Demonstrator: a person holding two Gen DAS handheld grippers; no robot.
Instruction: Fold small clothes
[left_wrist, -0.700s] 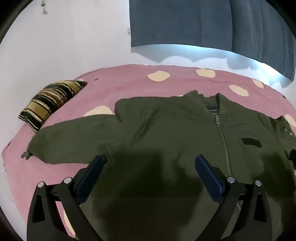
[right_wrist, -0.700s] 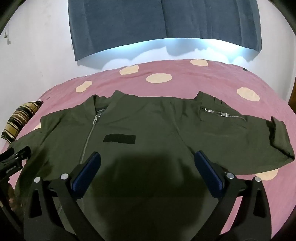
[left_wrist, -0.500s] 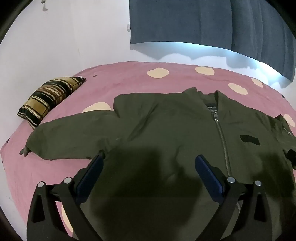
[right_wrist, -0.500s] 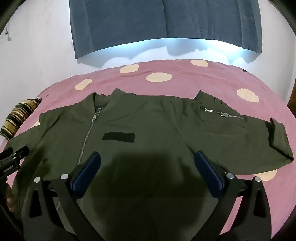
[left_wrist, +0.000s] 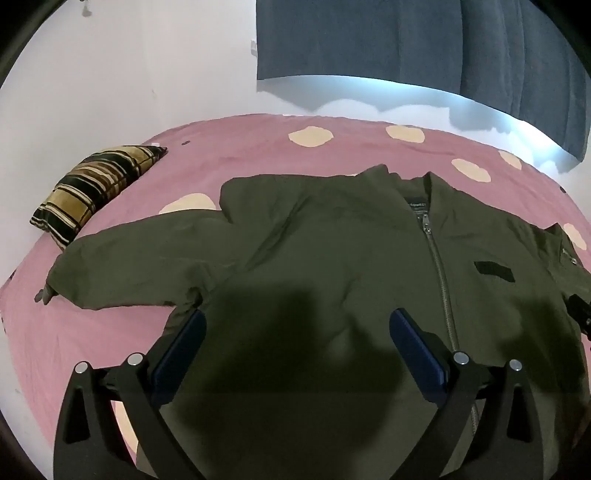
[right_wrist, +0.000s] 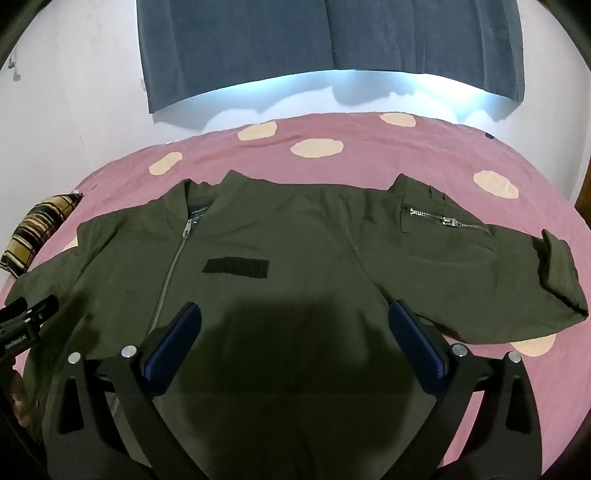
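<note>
An olive-green zip jacket (left_wrist: 332, 251) (right_wrist: 295, 251) lies face up and spread flat on a pink bed (left_wrist: 240, 155) (right_wrist: 369, 129), collar toward the far wall. Its left sleeve (left_wrist: 140, 258) stretches out toward the pillow. Its right sleeve (right_wrist: 480, 266), with a zipped pocket, reaches right, its cuff folded back. My left gripper (left_wrist: 297, 325) hovers open above the jacket's left chest, nothing between its blue pads. My right gripper (right_wrist: 293, 317) hovers open above the right chest, also empty. The left gripper's tip (right_wrist: 29, 317) shows at the right wrist view's left edge.
A striped yellow-and-black pillow (left_wrist: 92, 188) (right_wrist: 33, 229) lies at the bed's far left corner. A dark blue curtain (left_wrist: 406, 40) (right_wrist: 325, 40) hangs on the white wall behind the bed. The bedsheet carries cream dots (right_wrist: 317, 148).
Both grippers have drawn back and risen slightly, so the jacket sits a little lower and smaller in both views. Their jaws stayed wide open.
</note>
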